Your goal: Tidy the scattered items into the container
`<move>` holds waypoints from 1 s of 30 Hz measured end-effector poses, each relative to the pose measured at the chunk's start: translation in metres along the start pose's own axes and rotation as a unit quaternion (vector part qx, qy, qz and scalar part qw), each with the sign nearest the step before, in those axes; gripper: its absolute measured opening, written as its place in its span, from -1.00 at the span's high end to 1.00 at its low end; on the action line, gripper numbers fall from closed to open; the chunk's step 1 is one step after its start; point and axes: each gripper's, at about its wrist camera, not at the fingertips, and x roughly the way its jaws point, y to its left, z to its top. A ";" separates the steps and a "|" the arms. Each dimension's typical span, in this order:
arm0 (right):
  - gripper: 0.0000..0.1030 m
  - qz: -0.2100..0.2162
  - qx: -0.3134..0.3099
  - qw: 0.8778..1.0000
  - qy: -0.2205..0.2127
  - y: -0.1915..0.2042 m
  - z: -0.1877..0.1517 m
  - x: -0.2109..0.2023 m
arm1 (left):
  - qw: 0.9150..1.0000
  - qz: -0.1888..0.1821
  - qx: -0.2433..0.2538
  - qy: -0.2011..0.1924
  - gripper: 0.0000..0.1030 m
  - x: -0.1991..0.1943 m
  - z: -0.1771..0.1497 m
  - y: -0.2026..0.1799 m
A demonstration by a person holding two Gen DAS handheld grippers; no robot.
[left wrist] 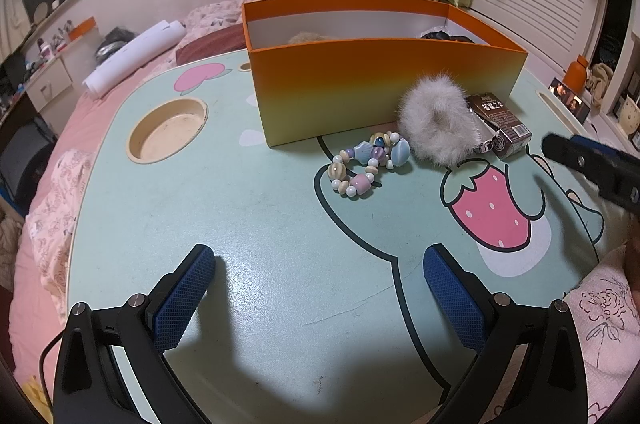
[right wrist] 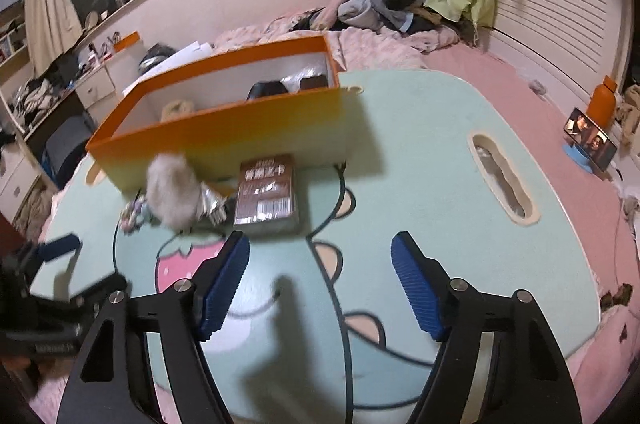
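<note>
White Chinese characters and a barcode label are being shown on the top face of the brown box (right wrist: 266, 193); the characters are being blurred too much to be read with certainty, and no brand can be made out. The brown box is being seen lying flat on the mint-green table (right wrist: 420, 151), its long axis running from the right gripper (right wrist: 320, 254) toward the orange container (right wrist: 224, 135), with the barcode end turned toward the gripper and the far end just beside the container's front wall. In the left wrist view the same box (left wrist: 500, 127) is being shown with a small white printed label on its end.

A fluffy grey scrunchie (left wrist: 438, 119) is being seen touching the container wall (left wrist: 376, 87) and lying against the brown box. A beaded bracelet (left wrist: 368, 163) is being seen just beside the scrunchie, near the container's front corner. Dark items and a beige fluffy piece are being seen already inside the container.

The left gripper (left wrist: 318, 264) is being held wide apart above bare tabletop, with nothing between its blue pads (left wrist: 184, 300). The right gripper is likewise being held wide, empty, with one blue pad (right wrist: 224, 284) near the brown box's near end.
</note>
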 end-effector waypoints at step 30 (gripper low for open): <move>0.19 0.000 -0.015 0.999 -0.038 0.013 0.003 0.002 | 1.000 -0.001 0.002 0.000 -1.00 0.000 -0.001 0.000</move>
